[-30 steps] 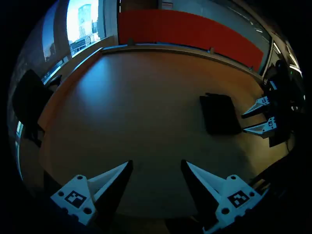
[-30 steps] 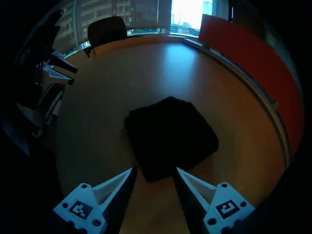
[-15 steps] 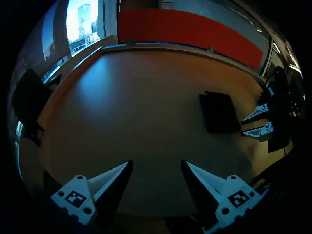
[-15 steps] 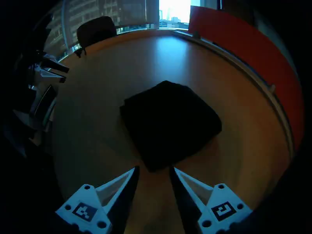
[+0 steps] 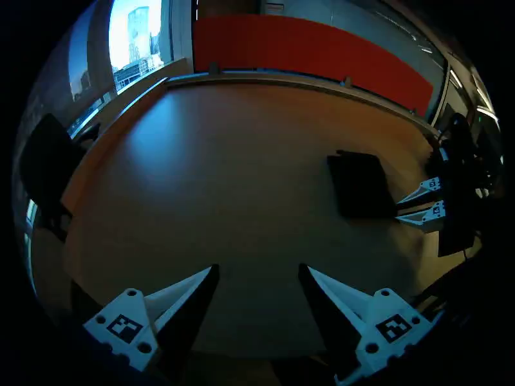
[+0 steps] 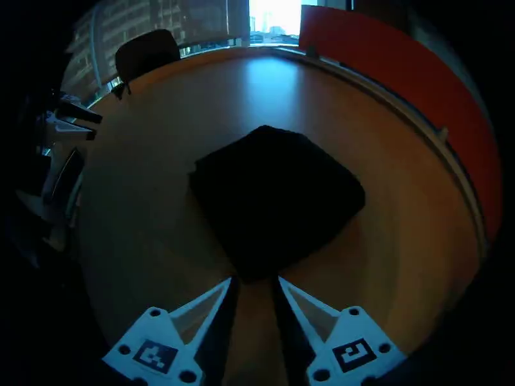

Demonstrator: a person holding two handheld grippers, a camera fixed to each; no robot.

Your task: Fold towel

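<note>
**Towel.** The towel is dark and folded into a thick, roughly square pad. It lies flat on the table, directly ahead of the right gripper. One corner points back toward that gripper and reaches the level of its fingertips.

**Right gripper.** The jaws stand narrowly apart, with a slim gap between the two fingers. The towel corner lies at the mouth of that gap. It cannot be told whether either finger presses on the cloth. In the left gripper view, this gripper sits low over the table with its tips at the towel's near edge.

**Left gripper.** The left gripper has its jaws spread wide and holds nothing. Bare table surface lies between and ahead of its fingers. The towel is well apart from it, ahead and to its right.

**Surroundings.** The table is broad and wooden. A red panel runs along its far edge, ahead of the left gripper and on the right side of the right gripper. A bright window lies ahead and to the left of the left gripper. A dark chair stands at the table edge beyond the towel, ahead and to the left of the right gripper.
</note>
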